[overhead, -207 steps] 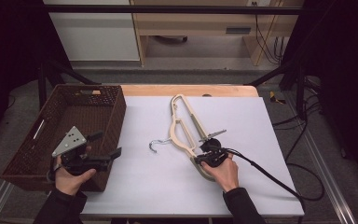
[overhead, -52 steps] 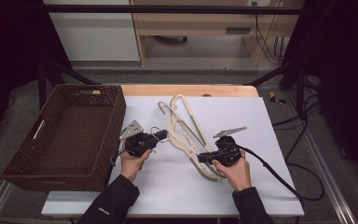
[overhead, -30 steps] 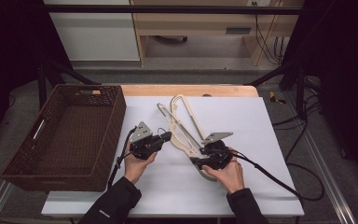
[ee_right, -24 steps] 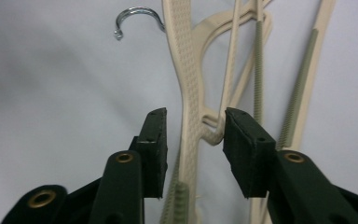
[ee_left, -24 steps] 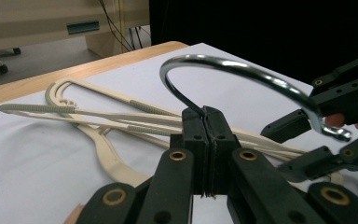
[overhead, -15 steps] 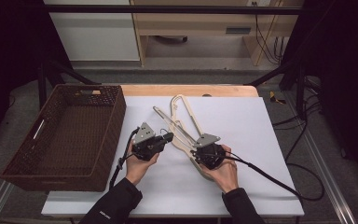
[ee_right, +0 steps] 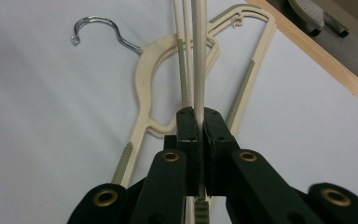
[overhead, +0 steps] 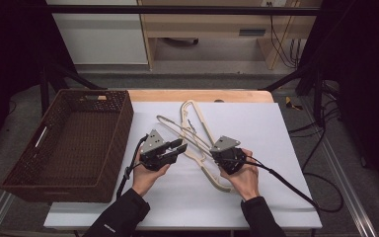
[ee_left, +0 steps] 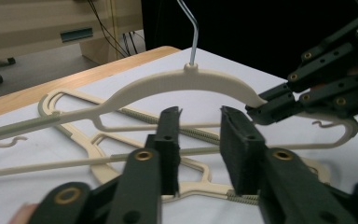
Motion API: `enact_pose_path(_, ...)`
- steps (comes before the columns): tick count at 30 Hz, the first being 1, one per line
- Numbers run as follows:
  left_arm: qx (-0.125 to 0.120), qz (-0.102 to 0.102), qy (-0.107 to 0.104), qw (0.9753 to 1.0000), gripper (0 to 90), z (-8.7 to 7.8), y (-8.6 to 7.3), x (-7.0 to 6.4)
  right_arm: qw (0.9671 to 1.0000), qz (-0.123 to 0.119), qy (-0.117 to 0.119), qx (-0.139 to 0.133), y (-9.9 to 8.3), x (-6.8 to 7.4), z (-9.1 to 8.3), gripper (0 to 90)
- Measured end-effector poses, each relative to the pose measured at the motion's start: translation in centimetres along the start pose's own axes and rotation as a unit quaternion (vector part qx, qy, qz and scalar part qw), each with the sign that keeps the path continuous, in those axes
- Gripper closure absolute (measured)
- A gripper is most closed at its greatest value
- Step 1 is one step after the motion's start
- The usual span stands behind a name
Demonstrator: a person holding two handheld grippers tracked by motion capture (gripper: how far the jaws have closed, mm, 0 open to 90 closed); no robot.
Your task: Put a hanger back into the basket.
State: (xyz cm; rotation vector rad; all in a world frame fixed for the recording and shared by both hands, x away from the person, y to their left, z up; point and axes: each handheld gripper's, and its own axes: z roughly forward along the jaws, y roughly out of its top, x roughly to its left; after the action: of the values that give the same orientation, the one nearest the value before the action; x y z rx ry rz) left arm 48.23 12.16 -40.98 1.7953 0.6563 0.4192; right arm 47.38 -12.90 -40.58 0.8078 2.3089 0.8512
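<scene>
Your right tongs (ee_right: pixel 199 128) are clamped on the raised hanger's (ee_left: pixel 177 84) end; your left tongs (ee_left: pixel 199 140) stand apart, just short of it.

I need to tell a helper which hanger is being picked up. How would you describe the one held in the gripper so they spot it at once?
On the white table, right of the wicker basket, lies a pile of cream hangers. The held hanger is raised on edge above that pile, its end pinched by the right gripper. Unlike the flat ones beneath, it stands up, its metal hook pointing upward.
</scene>
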Motion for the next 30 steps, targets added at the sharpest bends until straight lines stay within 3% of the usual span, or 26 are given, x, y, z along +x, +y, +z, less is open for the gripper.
enact_pose_path(4, 0.013, 0.012, 0.003, 0.9998, 51.9, -0.7, 0.3, 0.0, 0.9999, 0.011, 0.009, -0.002, 0.0, -1.2, -0.8, 87.3)
enact_pose_path(9, 0.037, 0.032, 0.008, 0.9988, 36.2, -2.3, 1.0, -0.2, 0.9988, 0.023, 0.038, -0.019, 0.1, -2.1, -2.5, 87.3)
enact_pose_path(12, 0.048, 0.039, 0.009, 0.9981, 31.4, -3.2, 1.4, -0.3, 0.9979, 0.021, 0.057, -0.024, 0.1, -2.5, -3.3, 87.3)
enact_pose_path(15, 0.066, 0.045, 0.003, 0.9968, 23.9, -4.7, 1.8, -0.4, 0.9932, 0.02, 0.11, -0.032, 0.0, -2.7, -4.8, 87.3)
enact_pose_path(19, 0.085, 0.064, -0.006, 0.9943, 22.3, -5.8, 1.9, -0.7, 0.9852, -0.006, 0.168, -0.035, -0.3, -2.2, -6.0, 87.3)
enact_pose_path(20, 0.094, 0.078, -0.017, 0.9924, 22.7, -6.5, 2.0, -1.0, 0.9828, -0.012, 0.182, -0.032, -0.3, -2.1, -6.2, 87.2)
enact_pose_path(21, 0.094, 0.078, -0.017, 0.9924, 23.0, -6.5, 2.0, -1.0, 0.9828, -0.012, 0.182, -0.032, -0.3, -2.1, -6.2, 87.2)
enact_pose_path(22, 0.098, 0.083, -0.021, 0.9915, 24.6, -6.8, 2.0, -1.2, 0.9781, -0.025, 0.205, -0.023, -0.5, -1.7, -6.5, 87.2)
enact_pose_path(23, 0.105, 0.089, -0.03, 0.9901, 26.0, -7.0, 2.0, -1.3, 0.9758, -0.031, 0.215, -0.02, -0.5, -1.5, -6.5, 87.2)
enact_pose_path(24, 0.124, 0.104, -0.044, 0.9858, 26.8, -7.4, 2.0, -1.6, 0.9733, -0.037, 0.226, -0.016, -0.6, -1.3, -6.5, 87.3)
enact_pose_path(25, 0.124, 0.104, -0.044, 0.9858, 28.8, -7.4, 2.0, -1.6, 0.9733, -0.037, 0.226, -0.016, -0.6, -1.3, -6.5, 87.3)
enact_pose_path(26, 0.134, 0.113, -0.051, 0.9831, 31.4, -7.5, 2.0, -1.7, 0.9709, -0.044, 0.235, -0.01, -0.6, -1.1, -6.5, 87.3)
enact_pose_path(27, 0.157, 0.123, -0.071, 0.9774, 32.8, -7.6, 1.9, -1.8, 0.9662, -0.054, 0.252, -0.007, -0.7, -0.7, -6.4, 87.2)
enact_pose_path(29, 0.172, 0.134, -0.085, 0.9723, 39.0, -7.5, 1.6, -1.8, 0.9615, -0.062, 0.268, -0.007, -0.8, -0.4, -6.3, 87.3)
enact_pose_path(30, 0.172, 0.134, -0.085, 0.9723, 41.1, -7.5, 1.6, -1.8, 0.9601, -0.064, 0.272, -0.005, -0.8, -0.3, -6.2, 87.3)
